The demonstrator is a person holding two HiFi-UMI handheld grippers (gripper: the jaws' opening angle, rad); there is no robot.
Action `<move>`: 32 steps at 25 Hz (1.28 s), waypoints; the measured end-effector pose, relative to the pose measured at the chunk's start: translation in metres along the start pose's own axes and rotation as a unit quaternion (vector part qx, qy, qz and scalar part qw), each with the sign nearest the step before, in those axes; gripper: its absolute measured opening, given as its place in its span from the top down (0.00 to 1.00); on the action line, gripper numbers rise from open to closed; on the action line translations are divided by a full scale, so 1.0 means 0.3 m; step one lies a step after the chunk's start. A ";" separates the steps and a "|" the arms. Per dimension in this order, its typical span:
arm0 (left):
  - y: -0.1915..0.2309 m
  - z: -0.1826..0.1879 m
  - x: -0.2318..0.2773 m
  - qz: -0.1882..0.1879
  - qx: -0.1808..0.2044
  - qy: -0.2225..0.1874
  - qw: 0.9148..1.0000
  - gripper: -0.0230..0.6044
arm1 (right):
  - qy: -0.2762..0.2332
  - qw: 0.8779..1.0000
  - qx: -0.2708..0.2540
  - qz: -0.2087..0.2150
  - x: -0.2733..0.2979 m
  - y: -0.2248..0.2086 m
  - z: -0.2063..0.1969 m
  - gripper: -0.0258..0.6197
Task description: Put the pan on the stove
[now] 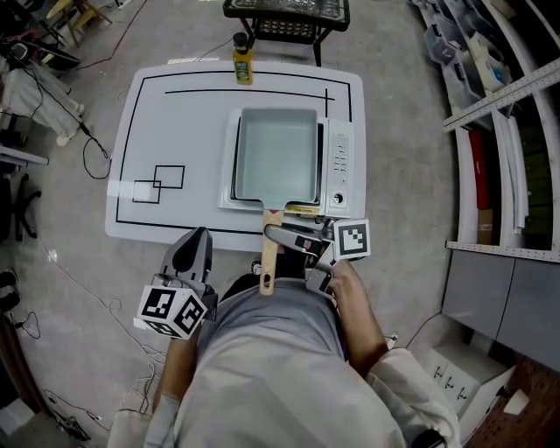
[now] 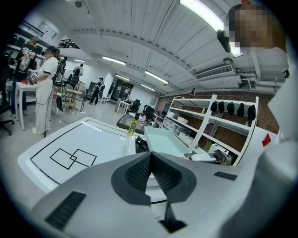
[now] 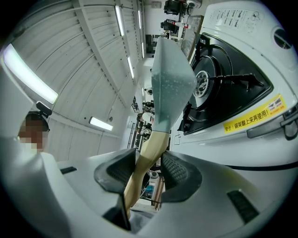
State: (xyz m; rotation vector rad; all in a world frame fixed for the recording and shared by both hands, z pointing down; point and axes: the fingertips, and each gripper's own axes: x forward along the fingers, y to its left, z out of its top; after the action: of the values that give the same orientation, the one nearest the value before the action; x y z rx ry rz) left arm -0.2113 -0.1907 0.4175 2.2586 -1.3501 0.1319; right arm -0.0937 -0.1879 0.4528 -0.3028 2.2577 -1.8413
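Observation:
A pale grey-blue rectangular pan sits on the white portable stove at the right of the white table. Its wooden handle sticks out over the near table edge. My right gripper is shut on that handle. In the right gripper view the handle runs between the pads, with the pan ahead and the stove's burner beside it. My left gripper hangs off the near table edge, left of the handle. It is shut on nothing.
A yellow bottle stands at the table's far edge, and a black wire rack is beyond it. Black outlined squares mark the table's left. Shelving lines the right side. People stand far off to the left.

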 end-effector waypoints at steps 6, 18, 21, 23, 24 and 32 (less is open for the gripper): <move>0.001 -0.007 0.018 -0.001 0.002 0.009 1.000 0.97 | 0.002 1.000 -0.002 0.006 -0.004 -0.016 0.008 0.69; 0.009 -0.031 0.031 0.009 0.002 0.027 1.000 0.97 | 0.002 1.000 0.006 0.014 -0.012 -0.050 0.023 0.69; 0.002 -0.043 0.044 0.006 0.004 0.036 0.999 0.97 | 0.002 1.000 0.008 0.016 -0.015 -0.062 0.024 0.69; -0.006 -0.045 0.055 0.005 0.012 0.040 0.999 0.97 | 0.003 1.000 0.008 0.013 -0.019 -0.071 0.028 0.69; -0.010 -0.044 0.060 0.005 0.018 0.040 0.999 0.97 | 0.003 1.000 0.008 0.013 -0.020 -0.074 0.030 0.69; -0.040 -0.064 0.079 -0.002 0.015 0.049 0.999 0.97 | -0.007 0.999 0.021 0.027 -0.028 -0.084 0.031 0.69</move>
State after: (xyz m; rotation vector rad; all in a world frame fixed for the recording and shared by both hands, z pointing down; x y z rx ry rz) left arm -0.1859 -0.1962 0.4374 2.2490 -1.3000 0.2587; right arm -0.0823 -0.1991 0.4759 -0.2438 2.1927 -1.8524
